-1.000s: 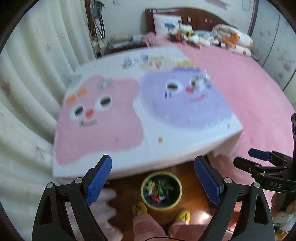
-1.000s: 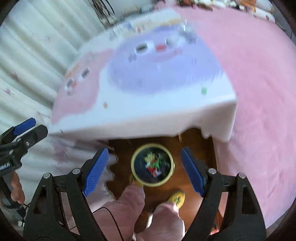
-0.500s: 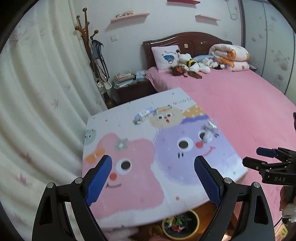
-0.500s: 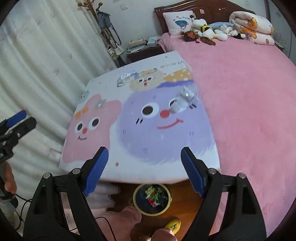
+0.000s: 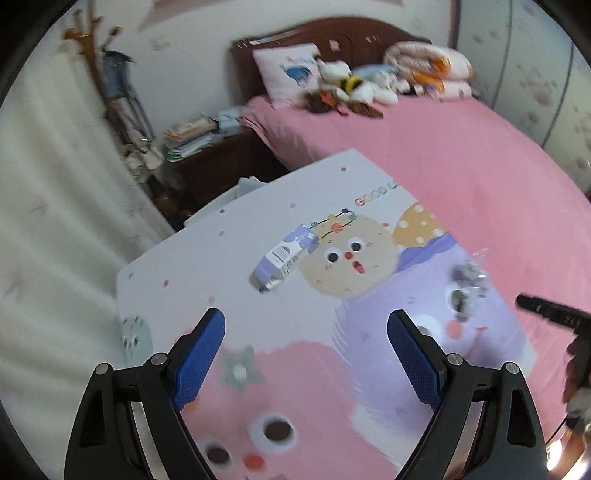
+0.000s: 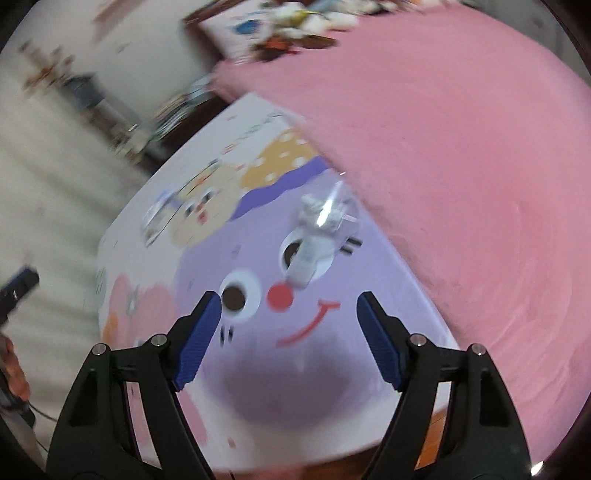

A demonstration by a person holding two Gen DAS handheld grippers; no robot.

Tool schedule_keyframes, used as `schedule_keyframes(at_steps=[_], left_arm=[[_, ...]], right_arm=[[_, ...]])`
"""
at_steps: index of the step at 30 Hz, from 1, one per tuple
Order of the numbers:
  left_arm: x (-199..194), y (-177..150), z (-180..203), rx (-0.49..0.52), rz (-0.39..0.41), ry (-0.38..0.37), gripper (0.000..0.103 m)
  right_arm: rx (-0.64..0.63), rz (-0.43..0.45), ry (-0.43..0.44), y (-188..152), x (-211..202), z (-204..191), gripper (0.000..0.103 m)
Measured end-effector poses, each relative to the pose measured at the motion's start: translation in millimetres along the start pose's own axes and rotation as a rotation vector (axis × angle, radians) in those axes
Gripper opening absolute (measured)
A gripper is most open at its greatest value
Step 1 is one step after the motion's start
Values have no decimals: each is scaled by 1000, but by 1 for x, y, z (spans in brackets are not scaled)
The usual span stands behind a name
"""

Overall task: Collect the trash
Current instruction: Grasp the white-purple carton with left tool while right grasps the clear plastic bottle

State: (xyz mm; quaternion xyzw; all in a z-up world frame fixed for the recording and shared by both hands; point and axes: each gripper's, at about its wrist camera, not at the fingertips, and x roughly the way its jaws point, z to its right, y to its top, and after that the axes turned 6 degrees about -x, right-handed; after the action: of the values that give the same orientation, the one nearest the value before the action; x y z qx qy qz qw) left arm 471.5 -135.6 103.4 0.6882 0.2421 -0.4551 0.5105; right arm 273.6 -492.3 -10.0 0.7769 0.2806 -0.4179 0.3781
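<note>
A pink bed [image 5: 461,140] fills the right side of the room, with a pillow [image 5: 286,72], stuffed toys [image 5: 351,83] and a rolled quilt [image 5: 428,64] piled at its dark wooden headboard [image 5: 332,35]. A pale curtain [image 5: 48,221] covers the left side, and a dark nightstand [image 5: 218,166] stacked with books [image 5: 188,134] stands between curtain and bed. Just beside the bed's near edge is a table under a cartoon-printed cloth [image 5: 258,288], showing a pink creature, a purple one and a beige round face. On the cloth lies a small lilac-and-white milk carton [image 5: 284,258], on its side, just left of the beige face. A crumpled clear plastic wrapper [image 6: 319,236] lies over the purple creature's eye, near the table's bed-side edge; it is blurred in both views. The left gripper [image 5: 306,354] hangs above the pink creature with its blue-padded fingers spread wide and nothing between them, the carton ahead of it. The right gripper [image 6: 290,332] is likewise spread wide and empty over the purple face, with the wrapper just beyond its fingertips [image 6: 201,336].
</note>
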Motion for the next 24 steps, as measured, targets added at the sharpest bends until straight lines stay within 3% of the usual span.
schedule_keyframes(at_steps=[5,8,16,20,24], left_arm=[[103,42,-34,67,-76,-16,91],[148,51,-33,96,-108,-25,90],[242,61,-18,156,-199,-50,90],[283,60,-11,162,-256,-62,82],[312,56,-6,138,-303,-84,73]], right_arm=[[204,6,-52,25,57,30,74],[261,-6,-95,32,86,41,74],[275,-2,-87,40,127,40,74],[238,-9,-80,41,137,24,66],[177,-9,-95,40,143,5,45]])
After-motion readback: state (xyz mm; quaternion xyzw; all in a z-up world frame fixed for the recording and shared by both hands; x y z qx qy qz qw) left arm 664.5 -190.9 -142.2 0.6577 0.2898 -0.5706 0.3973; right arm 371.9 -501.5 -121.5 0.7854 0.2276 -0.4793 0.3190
